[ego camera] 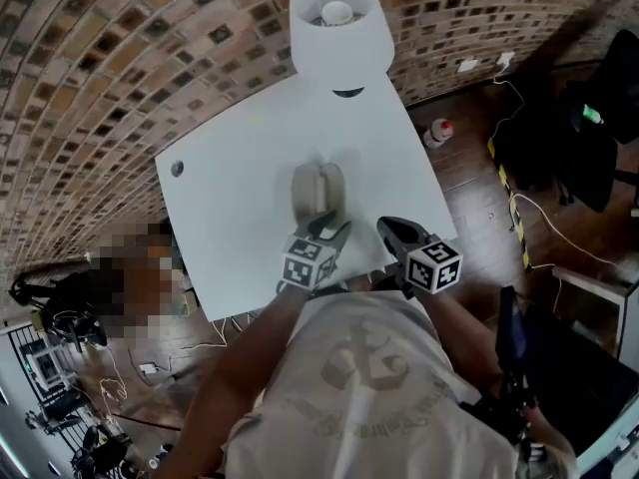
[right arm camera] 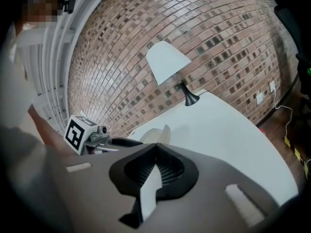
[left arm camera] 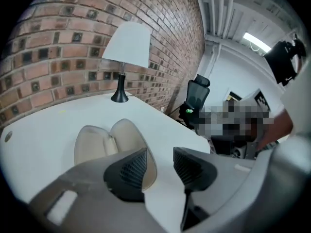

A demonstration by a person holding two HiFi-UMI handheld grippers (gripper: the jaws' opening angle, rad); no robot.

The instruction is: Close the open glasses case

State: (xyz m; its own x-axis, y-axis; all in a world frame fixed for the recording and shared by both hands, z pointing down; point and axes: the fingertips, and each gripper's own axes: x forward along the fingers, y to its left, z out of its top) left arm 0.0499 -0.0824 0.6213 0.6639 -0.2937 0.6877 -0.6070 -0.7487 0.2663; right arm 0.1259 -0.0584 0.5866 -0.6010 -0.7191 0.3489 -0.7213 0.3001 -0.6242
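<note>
A beige glasses case (ego camera: 318, 190) lies open on the white table (ego camera: 235, 173), its two halves spread side by side. In the left gripper view the case (left arm camera: 102, 142) sits just beyond and left of my left gripper (left arm camera: 160, 166), whose jaws stand open with nothing between them. In the head view the left gripper (ego camera: 331, 232) hovers at the case's near end. My right gripper (ego camera: 395, 231) is to the right of the case, apart from it. Its jaws (right arm camera: 156, 150) meet at the tips, shut and empty. One case half (right arm camera: 164, 134) shows past them.
A white-shaded lamp (ego camera: 339, 23) on a black base stands at the table's far edge, well behind the case. A brick wall runs along the back. A bottle (ego camera: 437, 131) and cables lie on the wooden floor to the right. An office chair (left arm camera: 197, 93) stands beyond the table.
</note>
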